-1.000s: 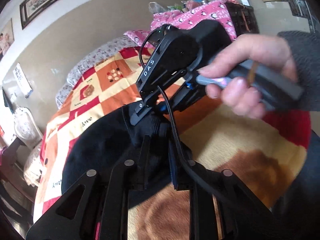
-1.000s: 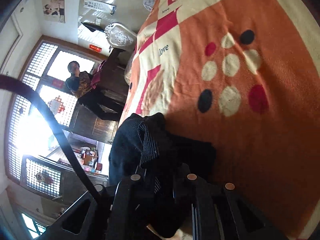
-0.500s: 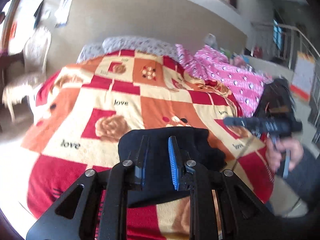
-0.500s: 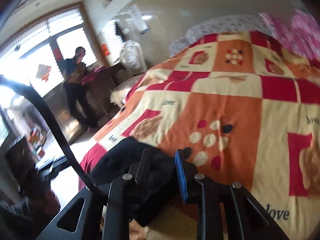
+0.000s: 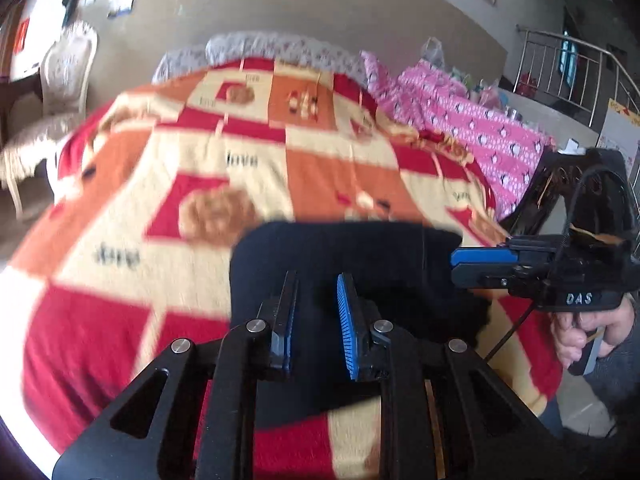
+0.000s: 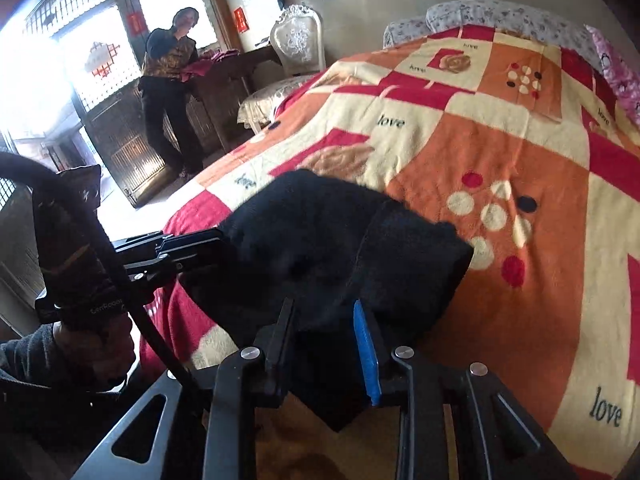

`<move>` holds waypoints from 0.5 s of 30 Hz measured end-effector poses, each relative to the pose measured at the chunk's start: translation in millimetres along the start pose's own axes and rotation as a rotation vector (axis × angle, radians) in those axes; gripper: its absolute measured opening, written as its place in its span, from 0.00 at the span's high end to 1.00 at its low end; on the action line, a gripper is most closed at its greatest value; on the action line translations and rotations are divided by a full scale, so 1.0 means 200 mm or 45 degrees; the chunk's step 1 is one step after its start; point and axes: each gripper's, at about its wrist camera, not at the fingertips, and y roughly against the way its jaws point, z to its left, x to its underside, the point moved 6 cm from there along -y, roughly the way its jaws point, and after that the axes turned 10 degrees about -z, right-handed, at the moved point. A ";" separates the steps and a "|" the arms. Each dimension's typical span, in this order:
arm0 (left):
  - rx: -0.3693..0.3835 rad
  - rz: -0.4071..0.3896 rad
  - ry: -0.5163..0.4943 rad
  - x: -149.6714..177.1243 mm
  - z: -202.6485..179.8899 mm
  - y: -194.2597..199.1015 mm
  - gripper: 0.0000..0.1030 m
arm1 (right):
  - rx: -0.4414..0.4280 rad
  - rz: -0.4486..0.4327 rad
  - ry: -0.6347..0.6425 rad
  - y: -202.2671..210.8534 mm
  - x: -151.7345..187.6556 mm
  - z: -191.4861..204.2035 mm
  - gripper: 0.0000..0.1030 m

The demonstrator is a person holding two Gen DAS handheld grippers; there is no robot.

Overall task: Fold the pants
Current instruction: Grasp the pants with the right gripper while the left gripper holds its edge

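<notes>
The black pants (image 5: 352,256) lie folded in a compact bundle near the front edge of the bed; they also show in the right wrist view (image 6: 340,248). My left gripper (image 5: 316,312) is open and empty, held just above the near side of the bundle. My right gripper (image 6: 324,340) is open and empty over the bundle's near right corner. The right gripper also shows at the right of the left wrist view (image 5: 480,268). The left gripper shows at the left of the right wrist view (image 6: 188,248), at the bundle's left edge.
The bed is covered by a red, orange and cream patchwork blanket (image 5: 248,168) (image 6: 520,160). A pink quilt (image 5: 472,128) lies at the far right. A white chair (image 6: 296,44) and a dark desk stand beside the bed. A person (image 6: 168,80) stands by the door.
Both grippers have let go of the pants and pulled back up and away from the bed. The pants now rest folded on the blanket. Both jaws have opened.
</notes>
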 end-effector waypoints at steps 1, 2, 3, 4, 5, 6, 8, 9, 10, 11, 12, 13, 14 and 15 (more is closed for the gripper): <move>-0.002 -0.010 0.015 -0.06 0.02 -0.04 0.82 | 0.014 -0.070 0.029 0.02 -0.07 0.01 0.74; -0.018 -0.009 0.043 -0.11 0.05 -0.09 0.82 | 0.030 -0.123 0.047 0.05 -0.13 0.02 0.71; -0.040 0.014 0.070 -0.15 0.07 -0.14 0.82 | 0.054 -0.166 0.060 0.06 -0.18 0.02 0.66; -0.054 0.054 0.102 -0.16 0.10 -0.21 0.82 | 0.070 -0.178 0.065 0.05 -0.22 0.02 0.65; -0.083 0.136 0.154 -0.14 0.14 -0.29 0.83 | 0.077 -0.169 0.066 0.02 -0.25 0.02 0.65; -0.086 0.243 0.203 -0.09 0.15 -0.37 0.82 | 0.085 -0.147 0.072 -0.03 -0.25 0.00 0.65; -0.074 0.403 0.202 0.04 0.16 -0.49 0.81 | 0.111 -0.038 0.076 -0.15 -0.20 -0.03 0.64; -0.084 0.346 0.163 0.05 0.15 -0.47 0.81 | 0.139 0.052 0.079 -0.23 -0.15 -0.06 0.63; -0.098 0.335 0.149 0.05 0.14 -0.46 0.81 | 0.155 0.172 0.079 -0.30 -0.05 -0.09 0.62; -0.109 0.337 0.158 0.05 0.14 -0.45 0.81 | 0.136 0.087 0.089 -0.27 -0.03 -0.09 0.61; -0.116 0.342 0.166 0.05 0.14 -0.46 0.81 | 0.114 0.061 0.067 -0.25 -0.01 -0.10 0.61; -0.117 0.345 0.162 0.04 0.14 -0.46 0.81 | 0.100 0.050 0.041 -0.23 -0.02 -0.11 0.61; -0.112 0.350 0.156 0.03 0.14 -0.46 0.81 | 0.092 0.055 0.023 -0.23 -0.04 -0.13 0.60; -0.104 0.349 0.167 0.01 0.15 -0.44 0.81 | 0.076 0.054 0.009 -0.22 -0.05 -0.13 0.59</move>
